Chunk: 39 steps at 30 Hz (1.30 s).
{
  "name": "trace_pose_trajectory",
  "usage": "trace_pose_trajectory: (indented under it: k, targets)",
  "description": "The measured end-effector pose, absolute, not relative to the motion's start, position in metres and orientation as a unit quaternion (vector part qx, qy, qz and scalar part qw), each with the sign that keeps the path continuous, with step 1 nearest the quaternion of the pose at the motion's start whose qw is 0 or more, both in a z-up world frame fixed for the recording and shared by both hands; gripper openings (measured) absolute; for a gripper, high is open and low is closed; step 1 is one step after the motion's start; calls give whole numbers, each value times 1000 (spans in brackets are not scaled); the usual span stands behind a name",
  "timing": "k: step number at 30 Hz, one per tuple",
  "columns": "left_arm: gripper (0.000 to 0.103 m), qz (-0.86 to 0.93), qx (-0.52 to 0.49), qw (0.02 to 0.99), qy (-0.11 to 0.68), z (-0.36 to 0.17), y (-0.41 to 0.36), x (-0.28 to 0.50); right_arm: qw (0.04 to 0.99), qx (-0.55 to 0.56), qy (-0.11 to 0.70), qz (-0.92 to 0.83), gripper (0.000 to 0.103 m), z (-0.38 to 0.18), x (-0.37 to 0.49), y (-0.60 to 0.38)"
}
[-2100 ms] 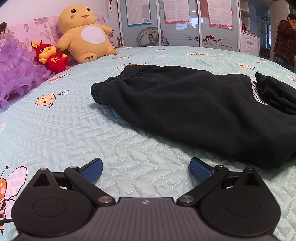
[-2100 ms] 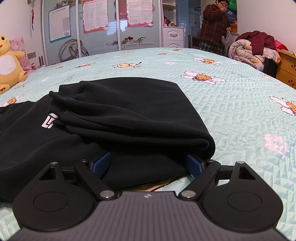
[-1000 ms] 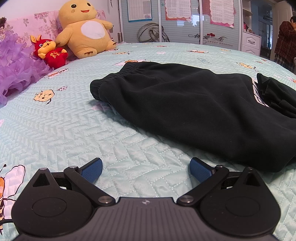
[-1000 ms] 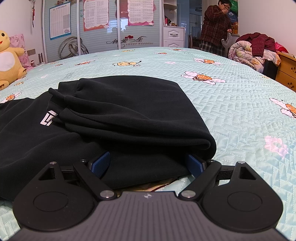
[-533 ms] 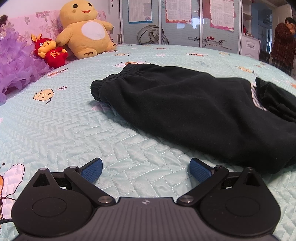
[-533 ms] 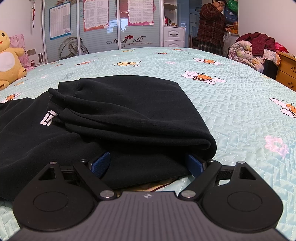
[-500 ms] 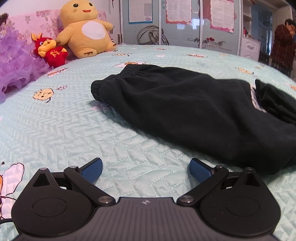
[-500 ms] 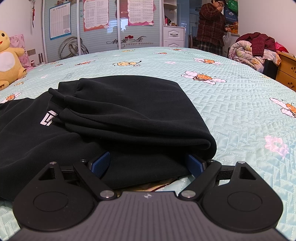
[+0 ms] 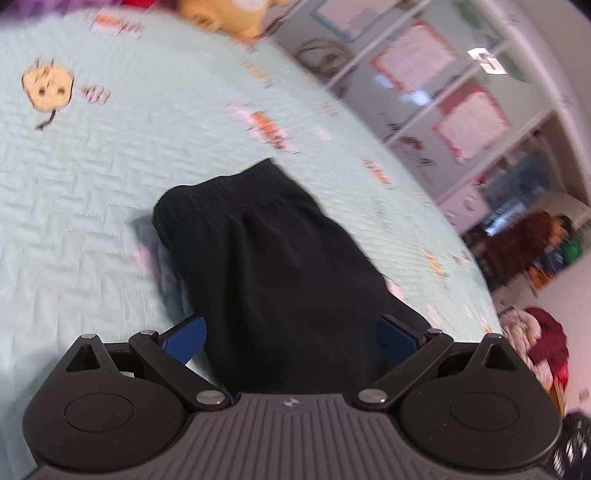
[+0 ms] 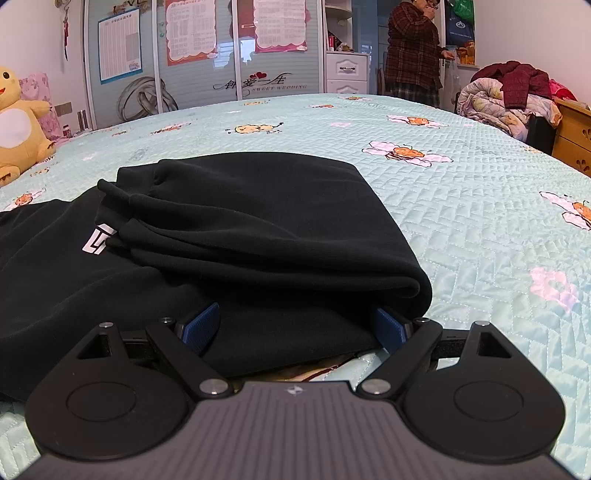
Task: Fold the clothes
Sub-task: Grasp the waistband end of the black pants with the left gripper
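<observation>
Black fleece makes up the one garment in play, a pair of trousers (image 10: pixel 258 236) lying on the quilted bed (image 10: pixel 480 206). One white logo (image 10: pixel 99 239) shows on them, left of the right tongs (image 10: pixel 295 328). Their far end is folded back over itself, and the rounded fold sits just ahead of those tongs, with the lower layer running between the two blue pads (image 10: pixel 201 325). The jaws stand wide and released; the right pad is partly tucked under the fold, so whether it touches cloth I cannot tell.

From the left tongs (image 9: pixel 291 338) the view is tilted and smeared. The waistband end of the trousers (image 9: pixel 273 258) stretches away straight ahead, and the cloth passes between the two pads (image 9: pixel 184 339), which are spread apart and not clamped on it. Whether the cloth brushes either pad is unclear.

One yellow plush (image 10: pixel 18 129) sits far left of the right tongs, cut by the frame edge; in the left view only its blurred lower part shows at the top. One person (image 10: pixel 413 55) in a plaid top stands beyond the bed's far right, head partly cropped. One heap of bedding (image 10: pixel 498 99) with a dark red jacket lies to the right. Three posters (image 10: pixel 188 29) hang on the wardrobe doors, their print unreadable.
</observation>
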<state>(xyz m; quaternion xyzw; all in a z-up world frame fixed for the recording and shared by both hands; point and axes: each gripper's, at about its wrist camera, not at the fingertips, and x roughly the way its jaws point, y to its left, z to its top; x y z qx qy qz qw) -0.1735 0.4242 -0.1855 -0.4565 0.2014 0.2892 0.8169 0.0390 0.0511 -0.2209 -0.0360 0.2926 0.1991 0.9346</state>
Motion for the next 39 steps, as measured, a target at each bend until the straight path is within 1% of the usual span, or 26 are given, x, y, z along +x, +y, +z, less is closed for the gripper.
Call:
trace_pose_trajectory:
  k: [6, 11, 12, 14, 15, 16, 19, 23, 24, 25, 26, 27, 29, 31, 32, 33, 35, 36, 39]
  targets:
    - [103, 308, -525, 764, 212, -212, 463, -150, 935, -32, 292, 201, 88, -221, 39, 51]
    - [103, 327, -512, 765, 214, -207, 468, -130, 934, -31, 292, 202, 88, -221, 40, 52]
    - [102, 332, -506, 767, 214, -205, 468, -127, 934, -30, 292, 202, 88, -221, 40, 52]
    - [73, 355, -485, 769, 217, -201, 466, -123, 934, -29, 292, 203, 88, -221, 40, 51]
    - [41, 363, -476, 770, 219, -198, 465, -122, 934, -28, 292, 203, 88, -221, 40, 51]
    - [21, 360, -476, 772, 218, -197, 464, -123, 934, -27, 291, 203, 88, -221, 40, 51]
    - [18, 358, -467, 781, 211, -187, 461, -125, 934, -24, 291, 205, 88, -221, 41, 50]
    - [19, 364, -441, 789, 226, -179, 455, -121, 934, -18, 291, 207, 88, -221, 41, 48]
    - [27, 366, -436, 788, 235, -180, 454, -120, 934, -17, 291, 208, 88, -221, 41, 48]
    - [51, 369, -436, 783, 247, -184, 455, -118, 934, -17, 291, 208, 88, -221, 41, 48]
    - [57, 371, -437, 779, 256, -190, 455, -117, 934, -16, 291, 208, 88, -221, 41, 47]
    - [62, 373, -436, 776, 261, -196, 455, -116, 934, -16, 291, 208, 88, -221, 41, 47]
    - [64, 376, -432, 781, 250, -202, 455, -118, 933, -14, 291, 209, 88, -221, 41, 47]
    - [74, 378, -430, 782, 244, -202, 455, -116, 933, -13, 291, 209, 88, -221, 41, 47]
    - [74, 382, -429, 782, 245, -201, 455, -112, 933, -13, 291, 209, 88, -221, 41, 46]
    - [71, 385, -427, 781, 245, -200, 456, -109, 933, -13, 291, 209, 88, -221, 41, 46]
    - [44, 387, -424, 783, 239, -193, 455, -105, 933, -12, 291, 210, 89, -221, 41, 46]
    - [21, 387, -423, 786, 234, -188, 455, -103, 933, -12, 291, 210, 89, -221, 41, 46]
    - [14, 383, -414, 798, 214, -170, 450, -100, 933, -11, 291, 210, 89, -221, 41, 46]
